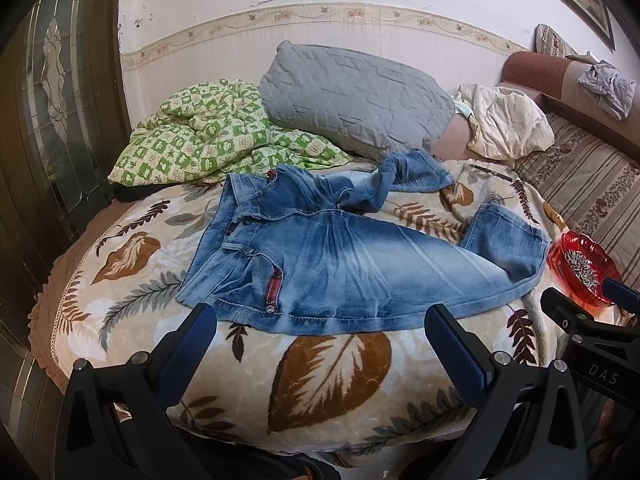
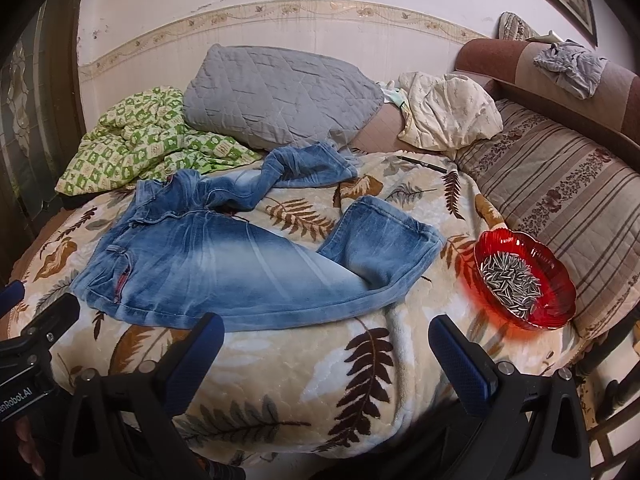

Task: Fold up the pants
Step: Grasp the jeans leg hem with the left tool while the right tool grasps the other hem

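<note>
Pants lie crumpled on the bed, soft, floppy and a bit heavy. Grab the thick waistband on the left. Both grippers, left and right, have fingers apart, holding nothing.

We carry two matching black plastic tools: the left gripper and the right gripper. Each ends in jaws faced with ribbed blue pads, on triangular black arms fastened by silver screws. White lettering marks the bodies, "DAS" on one and "enRobot.AI" on the other.
</note>
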`<act>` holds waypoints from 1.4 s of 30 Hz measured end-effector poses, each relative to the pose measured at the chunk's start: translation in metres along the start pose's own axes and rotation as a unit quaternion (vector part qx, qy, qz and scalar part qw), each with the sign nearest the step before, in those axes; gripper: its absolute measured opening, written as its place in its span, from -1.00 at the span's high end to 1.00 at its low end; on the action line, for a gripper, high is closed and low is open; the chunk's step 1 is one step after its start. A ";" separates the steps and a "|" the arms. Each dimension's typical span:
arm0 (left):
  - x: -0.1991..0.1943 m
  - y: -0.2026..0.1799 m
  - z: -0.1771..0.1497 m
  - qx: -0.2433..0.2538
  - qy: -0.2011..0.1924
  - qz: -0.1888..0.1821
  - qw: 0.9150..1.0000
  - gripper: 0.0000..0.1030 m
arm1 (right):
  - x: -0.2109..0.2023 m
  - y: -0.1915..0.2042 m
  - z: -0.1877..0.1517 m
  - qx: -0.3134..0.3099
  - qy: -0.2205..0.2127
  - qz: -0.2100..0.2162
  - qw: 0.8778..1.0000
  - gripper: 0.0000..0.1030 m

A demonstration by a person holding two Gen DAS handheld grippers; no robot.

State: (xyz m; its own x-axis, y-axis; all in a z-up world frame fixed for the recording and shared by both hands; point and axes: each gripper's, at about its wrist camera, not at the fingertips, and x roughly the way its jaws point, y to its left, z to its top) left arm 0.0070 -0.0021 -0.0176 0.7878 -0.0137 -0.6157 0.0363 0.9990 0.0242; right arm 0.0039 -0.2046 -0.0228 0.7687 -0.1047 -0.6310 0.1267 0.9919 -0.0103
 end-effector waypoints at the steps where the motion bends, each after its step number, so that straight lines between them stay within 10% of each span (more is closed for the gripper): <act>1: 0.001 -0.001 0.000 0.001 0.000 0.000 1.000 -1.00 | 0.001 -0.001 -0.001 0.000 0.001 -0.001 1.000 -1.00; 12: 0.038 -0.005 0.045 0.055 0.012 -0.069 0.996 -1.00 | 0.015 -0.018 0.029 0.003 -0.002 0.041 0.999 -1.00; 20: 0.114 -0.015 0.122 0.105 0.029 -0.106 0.988 -1.00 | 0.061 -0.054 0.124 0.003 -0.012 0.114 0.993 -1.00; 31: 0.242 -0.079 0.208 0.218 0.052 -0.165 0.961 -1.00 | 0.230 -0.090 0.239 -0.017 0.089 0.152 0.984 -1.00; 42: 0.364 -0.140 0.218 0.258 0.108 -0.169 0.945 -1.00 | 0.397 -0.077 0.244 -0.137 0.166 0.105 0.971 -0.53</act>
State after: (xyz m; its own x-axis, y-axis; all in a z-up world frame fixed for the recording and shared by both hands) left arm 0.4227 -0.1557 -0.0737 0.5363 -0.2636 -0.8018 0.6023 0.7851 0.1447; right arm 0.4520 -0.3401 -0.0831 0.5088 0.0854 -0.8567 -0.2168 0.9757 -0.0314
